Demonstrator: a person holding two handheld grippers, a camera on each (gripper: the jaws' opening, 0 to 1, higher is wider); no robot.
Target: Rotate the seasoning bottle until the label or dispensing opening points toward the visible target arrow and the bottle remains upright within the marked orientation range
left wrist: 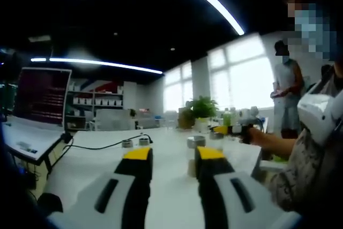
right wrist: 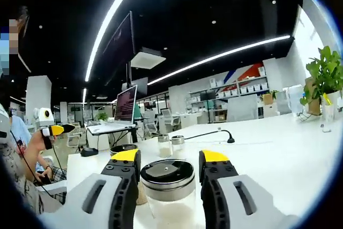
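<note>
Clear glass seasoning bottle with silver lid [right wrist: 168, 186] standing between parted right gripper [right wrist: 168, 159] jaws. Left gripper [left wrist: 171, 156] spread apart over white table [left wrist: 166, 197]. Two small silver-lidded jars [right wrist: 170, 144], open laptop [right wrist: 122, 112] beyond.

Glass seasoning bottle [right wrist: 167, 197], shiny metal lid, glossy table [right wrist: 278, 148]

White table [left wrist: 161, 186] (bright windows [left wrist: 236, 79])

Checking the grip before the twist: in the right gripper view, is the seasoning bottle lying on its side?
No, the seasoning bottle stands upright on the table, lid up, between the right gripper jaws.
</note>
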